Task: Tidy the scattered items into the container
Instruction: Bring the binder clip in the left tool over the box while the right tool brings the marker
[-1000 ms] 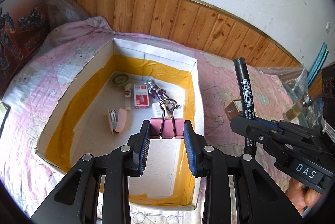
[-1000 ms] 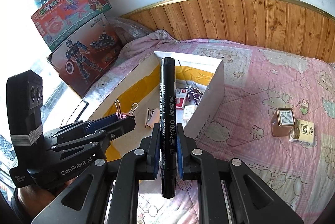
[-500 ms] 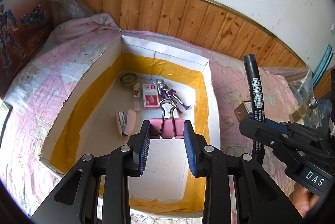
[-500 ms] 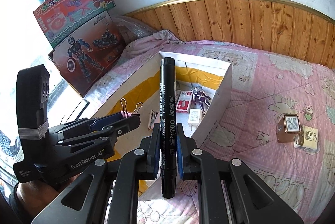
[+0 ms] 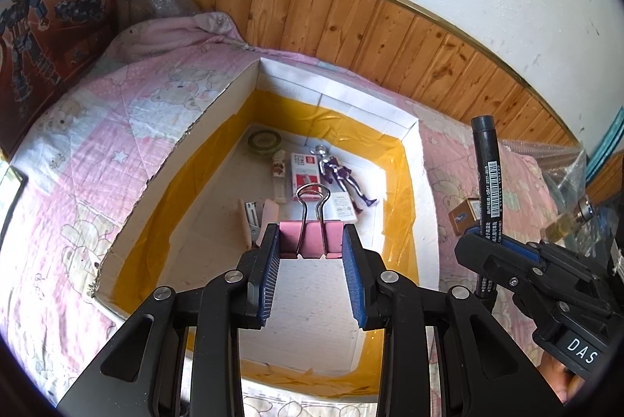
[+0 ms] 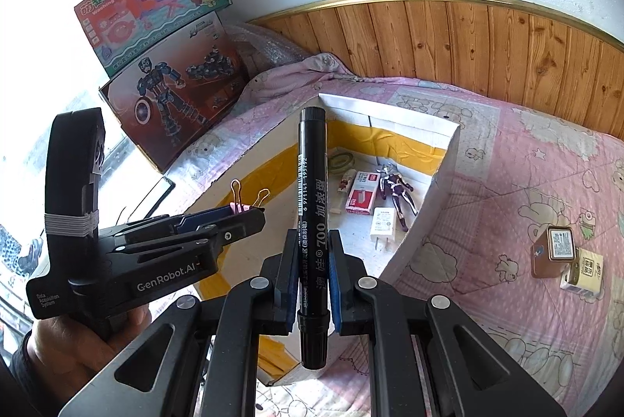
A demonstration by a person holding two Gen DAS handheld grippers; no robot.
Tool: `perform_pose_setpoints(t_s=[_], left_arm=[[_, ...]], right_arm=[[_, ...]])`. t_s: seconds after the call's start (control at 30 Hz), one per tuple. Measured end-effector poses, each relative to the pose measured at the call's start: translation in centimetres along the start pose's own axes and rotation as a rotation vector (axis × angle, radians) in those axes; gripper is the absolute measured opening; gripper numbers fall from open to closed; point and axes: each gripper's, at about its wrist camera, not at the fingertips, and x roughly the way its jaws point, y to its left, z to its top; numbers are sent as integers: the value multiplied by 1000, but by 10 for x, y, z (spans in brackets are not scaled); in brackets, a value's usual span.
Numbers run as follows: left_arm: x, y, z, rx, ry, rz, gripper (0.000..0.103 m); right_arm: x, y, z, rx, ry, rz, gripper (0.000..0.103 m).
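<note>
Over the box (image 5: 413, 159), left gripper (image 5: 311, 247) clamping binder clip (image 5: 311, 239) (right gripper (image 6: 311, 263): marker (image 6: 311, 206)).

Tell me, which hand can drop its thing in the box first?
Probably the left. The left gripper holds the pink binder clip right above the open box, while the right gripper holds its marker nearer the box's edge.

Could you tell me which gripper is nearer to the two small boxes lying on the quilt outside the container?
Right. The right gripper, shut on the marker, is on the container's side toward the small boxes; the left gripper, holding the binder clip, hangs over the container's inside, farther away.
</note>
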Motion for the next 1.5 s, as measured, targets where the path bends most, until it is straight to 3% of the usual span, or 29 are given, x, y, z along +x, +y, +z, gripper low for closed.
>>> perform_pose_setpoints(t_s=[0.37,1.5], left_arm=[[1,19,8,-41,4,8,32],[13,69,13,-106,59,42,32]], right_arm=[[16,6,0,50,34,56,14],[75,23,17,60,239,-51,14]])
